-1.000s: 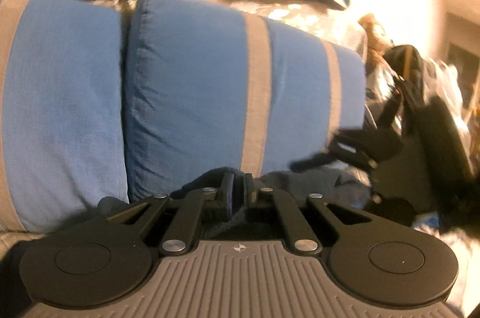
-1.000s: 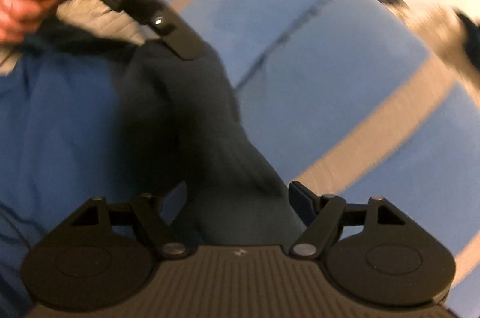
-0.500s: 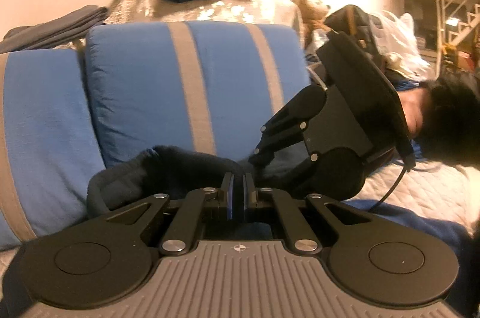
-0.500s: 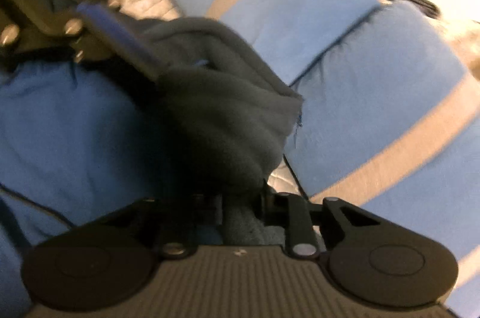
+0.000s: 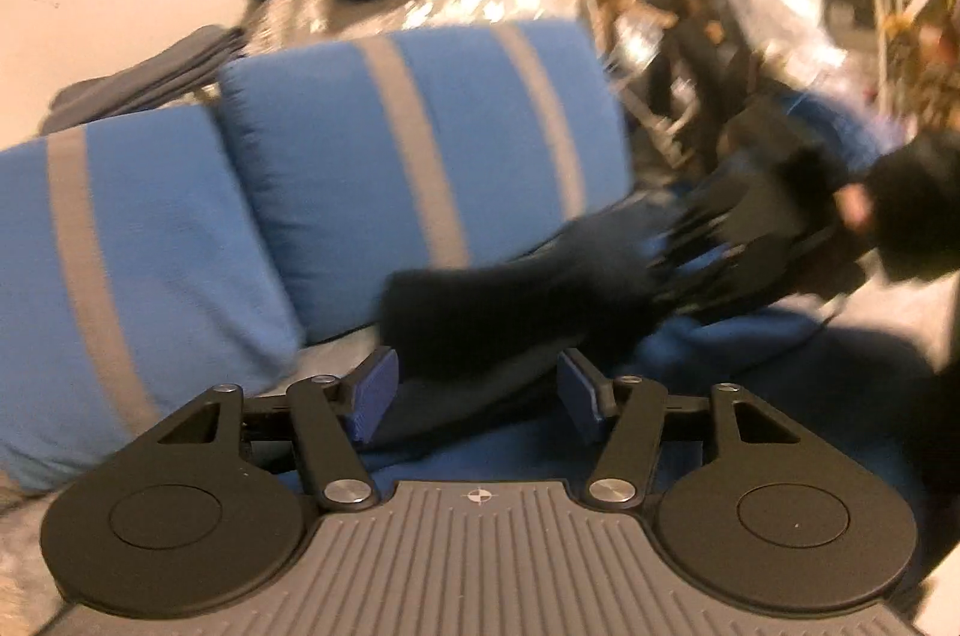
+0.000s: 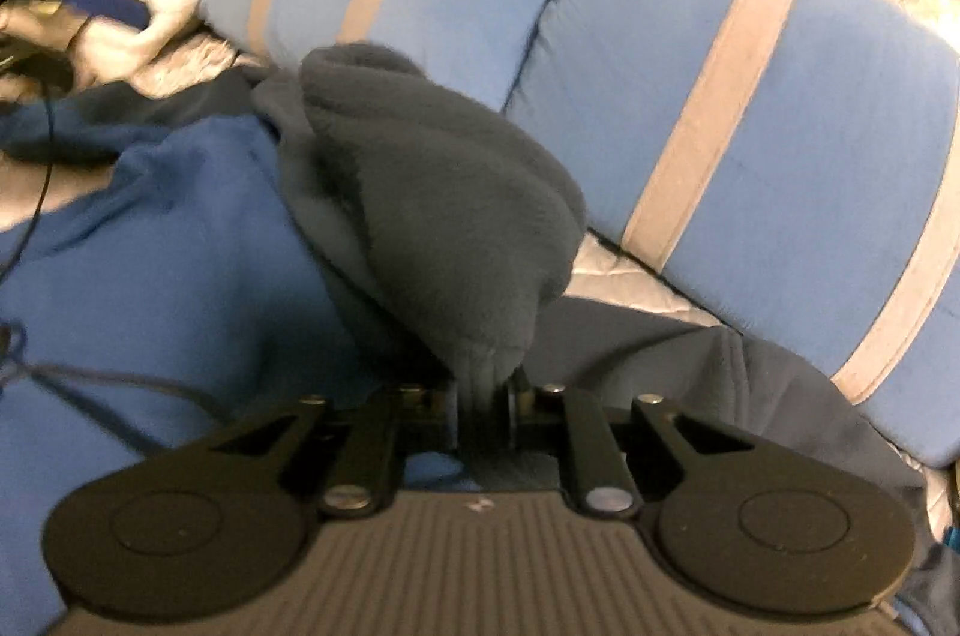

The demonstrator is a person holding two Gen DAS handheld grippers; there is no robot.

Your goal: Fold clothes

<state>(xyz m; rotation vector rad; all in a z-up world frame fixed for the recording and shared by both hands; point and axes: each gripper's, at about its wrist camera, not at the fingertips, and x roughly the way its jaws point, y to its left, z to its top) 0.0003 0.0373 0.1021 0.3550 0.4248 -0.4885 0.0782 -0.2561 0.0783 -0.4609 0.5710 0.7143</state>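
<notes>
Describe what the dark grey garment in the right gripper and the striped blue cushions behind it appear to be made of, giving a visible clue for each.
Dark grey garment: probably fleece or brushed knit; matte, fuzzy surface, soft rounded folds where the right gripper pinches it.
Striped blue cushions: seemingly woven cotton-like fabric over soft filling; matte, sewn-in beige bands, puffy rounded edges.

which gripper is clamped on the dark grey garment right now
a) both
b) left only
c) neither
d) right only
d: the right gripper has its jaws pinched together on a bunch of the dark grey garment, while the left gripper has its blue pads spread wide, gripping nothing.
</notes>
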